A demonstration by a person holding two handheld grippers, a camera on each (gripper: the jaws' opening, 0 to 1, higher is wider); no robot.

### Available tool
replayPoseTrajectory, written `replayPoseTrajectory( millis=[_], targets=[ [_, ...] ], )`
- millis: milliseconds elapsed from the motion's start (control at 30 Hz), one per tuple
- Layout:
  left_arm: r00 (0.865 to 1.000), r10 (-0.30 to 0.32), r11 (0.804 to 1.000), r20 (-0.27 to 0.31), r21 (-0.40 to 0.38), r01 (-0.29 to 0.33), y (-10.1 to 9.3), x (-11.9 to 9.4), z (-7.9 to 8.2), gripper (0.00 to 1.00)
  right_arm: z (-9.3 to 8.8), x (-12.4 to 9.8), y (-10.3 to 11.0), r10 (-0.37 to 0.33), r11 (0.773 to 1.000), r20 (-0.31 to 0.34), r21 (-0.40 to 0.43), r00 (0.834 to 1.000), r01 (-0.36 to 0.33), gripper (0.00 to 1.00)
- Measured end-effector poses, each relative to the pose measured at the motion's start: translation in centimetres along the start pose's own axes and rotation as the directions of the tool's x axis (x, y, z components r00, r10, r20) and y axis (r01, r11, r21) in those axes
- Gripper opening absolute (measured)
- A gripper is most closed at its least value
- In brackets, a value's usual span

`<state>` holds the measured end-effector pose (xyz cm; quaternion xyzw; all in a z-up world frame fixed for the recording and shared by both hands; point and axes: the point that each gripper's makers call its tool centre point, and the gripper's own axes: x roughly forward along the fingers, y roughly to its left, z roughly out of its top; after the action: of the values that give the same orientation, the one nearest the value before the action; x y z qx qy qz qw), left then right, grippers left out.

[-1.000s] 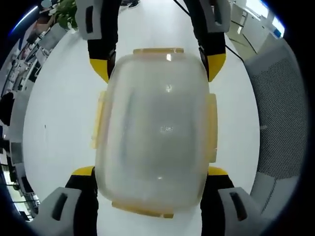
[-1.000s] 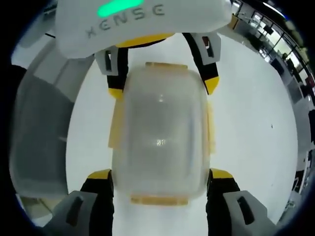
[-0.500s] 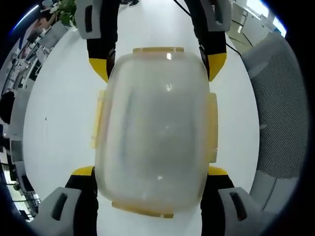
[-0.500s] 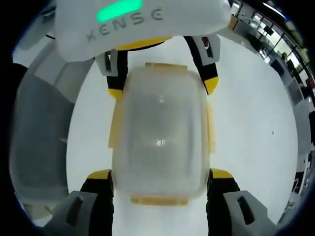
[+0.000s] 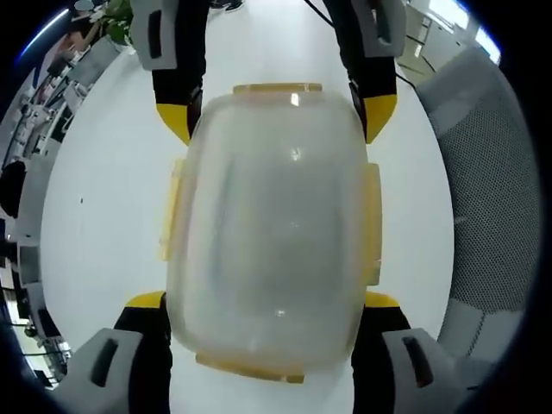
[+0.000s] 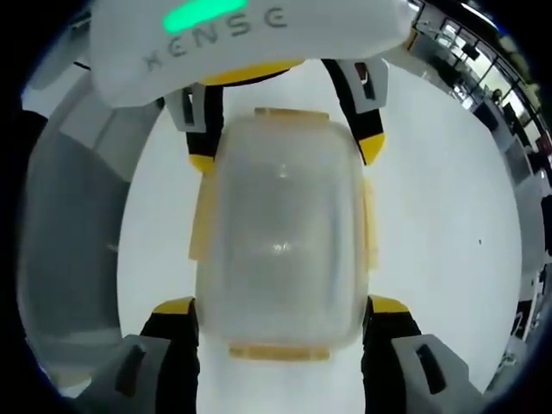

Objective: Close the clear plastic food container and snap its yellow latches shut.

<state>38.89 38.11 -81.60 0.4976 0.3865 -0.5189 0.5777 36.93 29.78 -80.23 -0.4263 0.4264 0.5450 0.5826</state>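
Container rests on the white table, lid on. My left hand-held gripper straddles one end, jaws spread; my right hand-held gripper straddles the opposite end likewise. I press each yellow latch squarely down.

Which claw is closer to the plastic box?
Neither; it's about a tie. The left gripper straddles one end of the box, and the right gripper straddles the opposite end, tips beside its corners.

My left tongs and my right tongs face each other from opposite ends, each with its yellow-tipped jaws spread wide apart, level and steady.
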Motion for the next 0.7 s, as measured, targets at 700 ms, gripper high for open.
replayPoseTrajectory(
  millis=[700],
  targets=[
    [1.0,0.006,1.0,-0.007,0.007,-0.006,0.4,-0.4,-2.2,0.87,2.1,0.6,-0.4,-0.006,1.0,0.003,0.005,1.0,0.006,0.78]
  ],
)
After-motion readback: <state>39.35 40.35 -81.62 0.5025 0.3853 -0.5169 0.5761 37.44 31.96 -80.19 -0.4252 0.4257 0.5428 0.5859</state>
